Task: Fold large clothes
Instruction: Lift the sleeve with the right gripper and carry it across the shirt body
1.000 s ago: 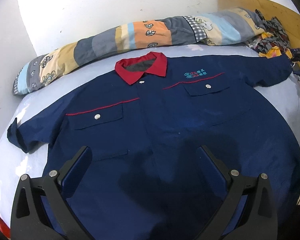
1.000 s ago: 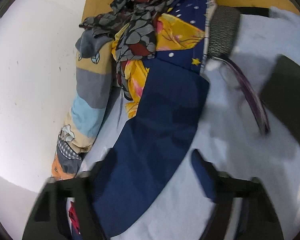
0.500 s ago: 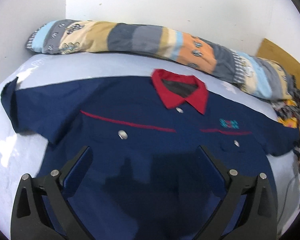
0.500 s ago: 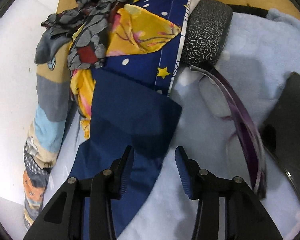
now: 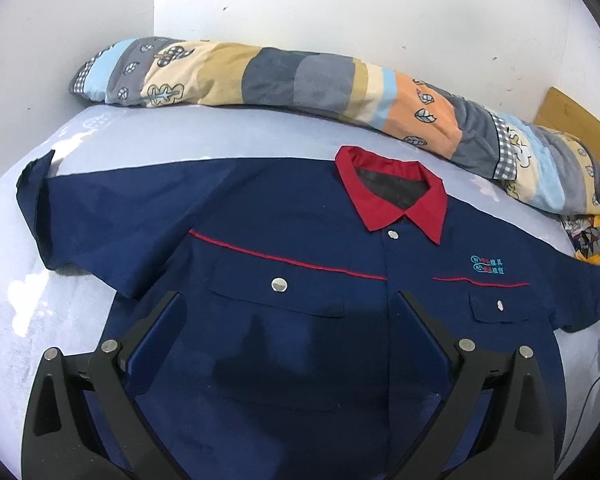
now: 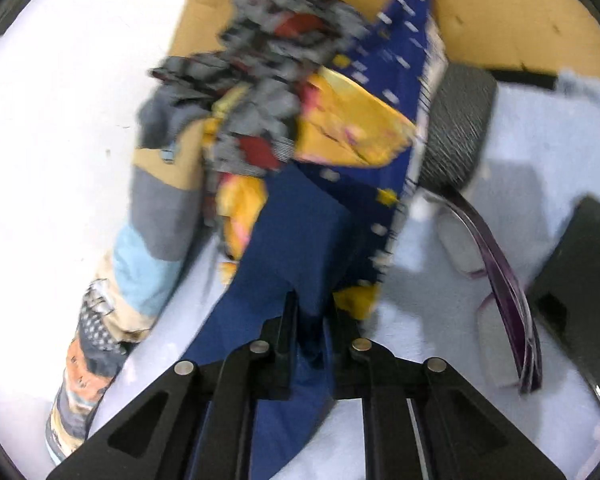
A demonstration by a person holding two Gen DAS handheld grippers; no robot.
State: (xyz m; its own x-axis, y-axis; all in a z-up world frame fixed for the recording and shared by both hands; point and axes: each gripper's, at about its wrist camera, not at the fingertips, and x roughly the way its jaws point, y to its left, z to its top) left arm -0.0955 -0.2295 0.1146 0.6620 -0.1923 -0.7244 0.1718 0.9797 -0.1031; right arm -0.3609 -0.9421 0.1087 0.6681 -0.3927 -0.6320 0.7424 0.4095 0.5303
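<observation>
A navy work shirt (image 5: 284, 240) with a red collar (image 5: 396, 200) lies spread flat, front up, on a pale blue bed (image 5: 148, 140). My left gripper (image 5: 288, 320) hovers open above its chest, fingers wide apart with nothing between them. In the right wrist view, my right gripper (image 6: 314, 312) is shut on the end of the shirt's navy sleeve (image 6: 296, 240), the cloth pinched between the pads. That view is blurred.
A long patchwork bolster (image 5: 300, 80) lies along the wall behind the shirt. A heap of patterned clothes (image 6: 312, 92) sits by a wooden headboard (image 6: 500, 12). Purple glasses (image 6: 496, 280), a dark patterned roll (image 6: 456, 128) and a black flat object (image 6: 584, 280) lie right of the sleeve.
My right gripper's jaws closed onto the sleeve end and lifted slightly. The left gripper swung left and rolled, bringing the left sleeve and the room's corner into view.
</observation>
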